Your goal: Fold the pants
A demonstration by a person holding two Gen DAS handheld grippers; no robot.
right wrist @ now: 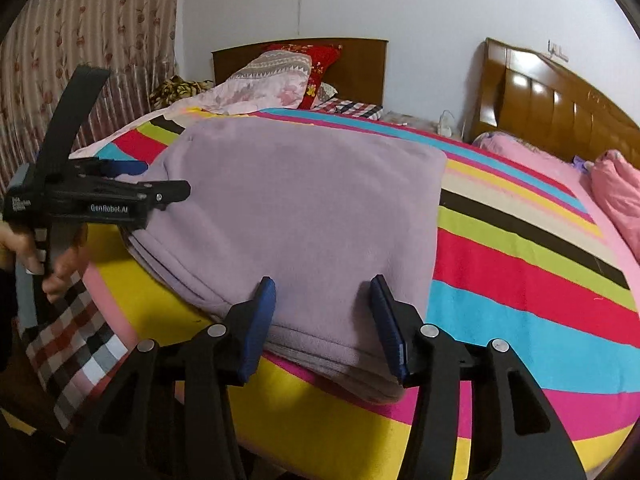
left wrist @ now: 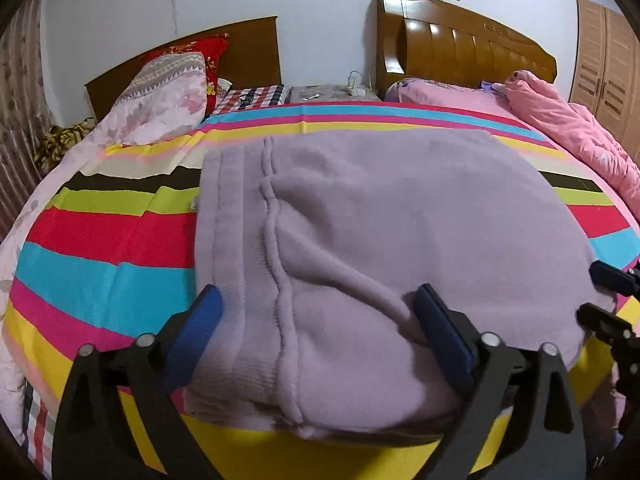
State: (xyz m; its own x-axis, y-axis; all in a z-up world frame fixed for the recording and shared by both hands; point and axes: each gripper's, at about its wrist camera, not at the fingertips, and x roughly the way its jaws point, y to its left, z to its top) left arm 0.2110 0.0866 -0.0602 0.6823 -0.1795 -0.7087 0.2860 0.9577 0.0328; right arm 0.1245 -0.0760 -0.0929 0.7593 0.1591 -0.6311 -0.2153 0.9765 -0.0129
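Note:
The lilac fleece pants (left wrist: pixel 380 220) lie folded in a thick stack on the striped bed cover (left wrist: pixel 104 248). My left gripper (left wrist: pixel 316 300) is open, its blue pads on either side of the stack's near left end with the seamed waistband. In the right wrist view the pants (right wrist: pixel 304 208) fill the middle, and my right gripper (right wrist: pixel 324 292) is open over the stack's near right edge. The left gripper (right wrist: pixel 132 180) shows there at the stack's left end. The right gripper's fingers (left wrist: pixel 612 280) show at the right edge of the left wrist view.
The bed has a bright striped cover (right wrist: pixel 520 280). Pillows (left wrist: pixel 168 92) and a wooden headboard (left wrist: pixel 460 44) stand at the back. A pink quilt (left wrist: pixel 568 120) lies at the far right. A checked cloth (right wrist: pixel 72 340) hangs at the near left. A curtain (right wrist: pixel 92 40) hangs behind.

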